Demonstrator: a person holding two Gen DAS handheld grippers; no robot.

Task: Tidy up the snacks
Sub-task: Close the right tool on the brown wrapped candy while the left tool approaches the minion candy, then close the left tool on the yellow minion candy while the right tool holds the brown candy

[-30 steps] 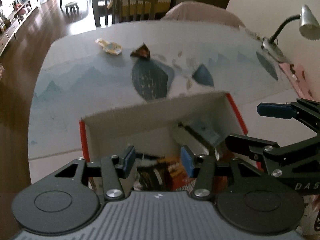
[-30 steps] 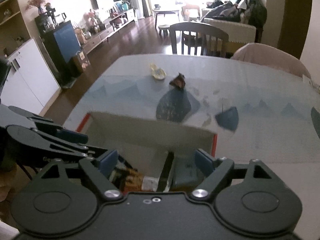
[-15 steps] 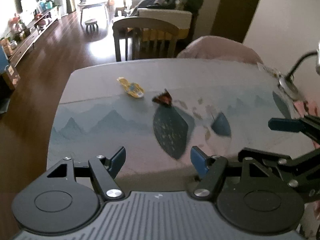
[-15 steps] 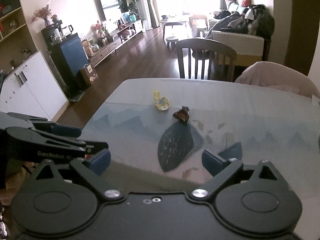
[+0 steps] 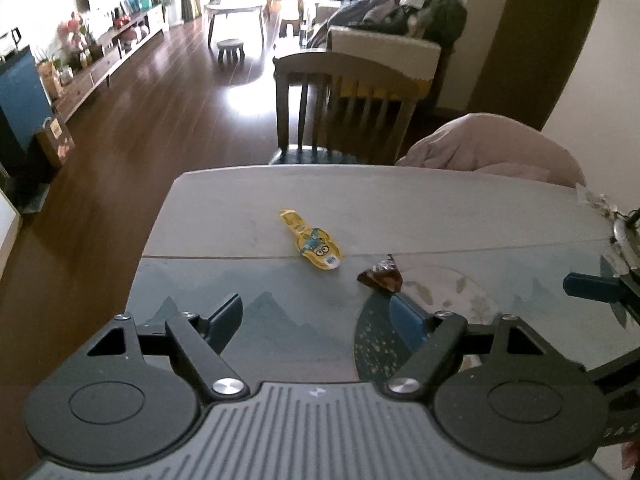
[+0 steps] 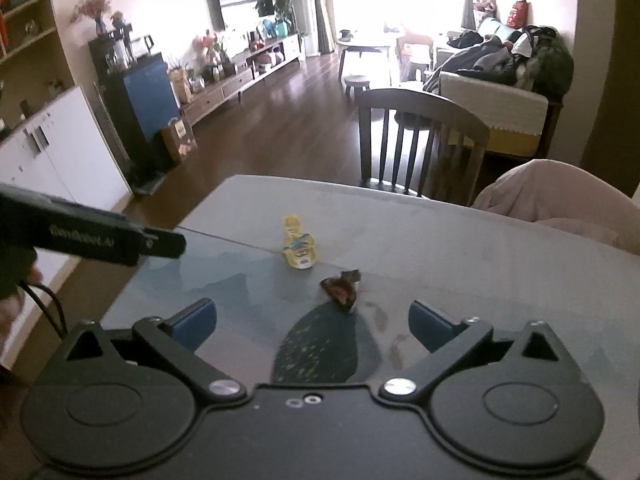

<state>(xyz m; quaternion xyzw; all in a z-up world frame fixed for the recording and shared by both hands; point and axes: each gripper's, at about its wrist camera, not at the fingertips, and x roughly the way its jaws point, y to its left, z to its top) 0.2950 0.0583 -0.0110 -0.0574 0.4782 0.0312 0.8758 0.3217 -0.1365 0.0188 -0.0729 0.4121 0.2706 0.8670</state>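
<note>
Both of your grippers have left the red-edged box, which a second ago filled the near view and is now out of sight; your cameras look across the table instead. Your left gripper has just been opening its jaws and nothing lies between them. Your right gripper has spread wide as well, also empty. Ahead of you the yellow snack packet lies flat near the table's middle, and the brown wrapped candy sits just beside it, apart from it. Beyond the far edge stand a wooden chair and a pink-draped seat. Nothing lies between your jaws and the snacks.
</note>
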